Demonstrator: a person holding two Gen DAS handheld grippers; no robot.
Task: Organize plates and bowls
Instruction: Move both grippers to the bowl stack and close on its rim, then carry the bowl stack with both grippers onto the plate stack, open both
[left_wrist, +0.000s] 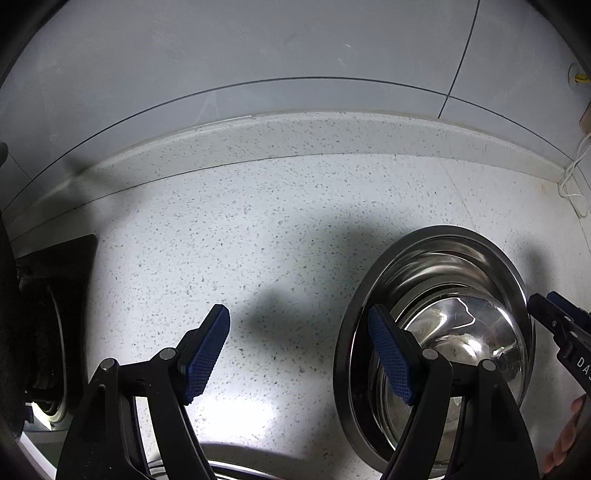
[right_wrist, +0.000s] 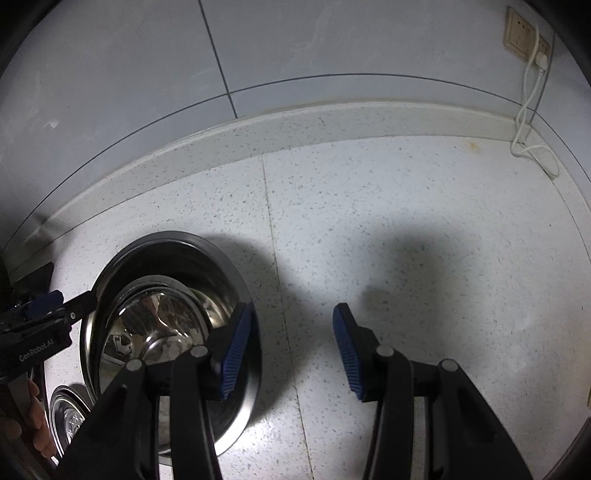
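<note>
I'm straddling the steel bowl's (left_wrist: 436, 325) rim with both grippers (left_wrist: 299, 354) (right_wrist: 291, 350) apart, empty; inner bowl probably nested, so squaring up.

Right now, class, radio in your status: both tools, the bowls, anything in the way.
Left tool open, empty. Right tool open, empty. Steel bowls nested on counter, one tool each side. Nothing in the way.

Two nested steel bowls (right_wrist: 173, 295), one small dish (right_wrist: 68, 410), two grippers.
</note>
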